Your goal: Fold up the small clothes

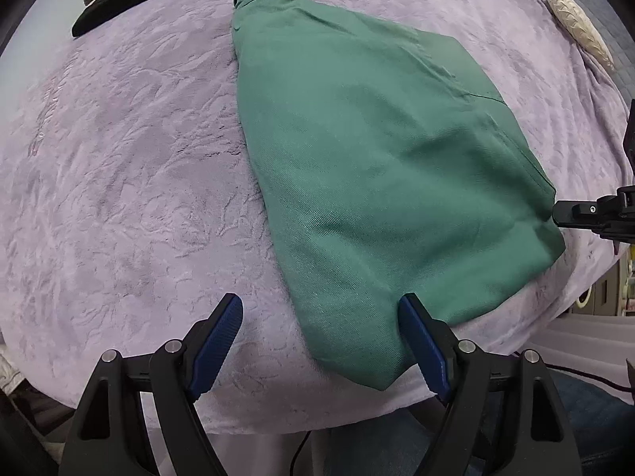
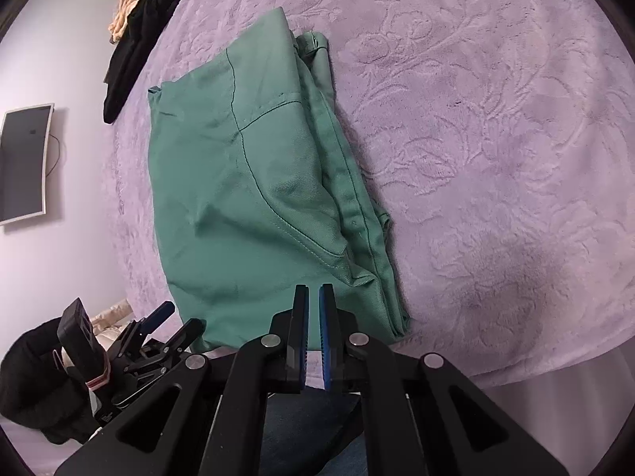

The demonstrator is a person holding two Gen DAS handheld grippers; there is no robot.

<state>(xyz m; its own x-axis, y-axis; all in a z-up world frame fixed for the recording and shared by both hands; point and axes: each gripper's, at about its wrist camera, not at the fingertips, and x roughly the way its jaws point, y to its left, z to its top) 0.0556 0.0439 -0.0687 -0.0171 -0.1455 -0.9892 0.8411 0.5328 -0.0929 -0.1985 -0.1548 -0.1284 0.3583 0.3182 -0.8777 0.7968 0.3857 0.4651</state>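
The left gripper [image 1: 319, 341] stands wide open at the bottom of the left wrist view, holding nothing; its two blue-padded fingers [image 1: 220, 341] straddle the near corner of the green garment [image 1: 381, 166], the right finger lying over the cloth's lower edge and the left one over the bare purple bedspread [image 1: 119, 182]. In the right wrist view the same gripper shows at the lower left [image 2: 174, 317], gripped by a black-gloved hand [image 2: 35, 380], its tips just beside the garment's near left corner. The right gripper [image 2: 313, 309] is nearly closed, with only a thin slit between its pads, and nothing is caught in it; its tips sit over the garment's near edge at the bottom centre of the frame, though whether they press on the cloth cannot be told. In the left wrist view its black tip [image 1: 571, 214] comes in from the right edge, touching or just beside the garment's right-hand corner. The garment [image 2: 262, 198] lies folded flat on the bedspread [image 2: 496, 139], its long axis running from bottom centre toward the upper left-centre of the left wrist view, narrowing to a bunched end at the top. In the right wrist view its waistband and stitched seams run along its right side. Dark clothes [image 2: 135, 39] lie at the upper left, well apart, and a pale woven object [image 1: 575, 27] sits at the upper right of the left wrist view.
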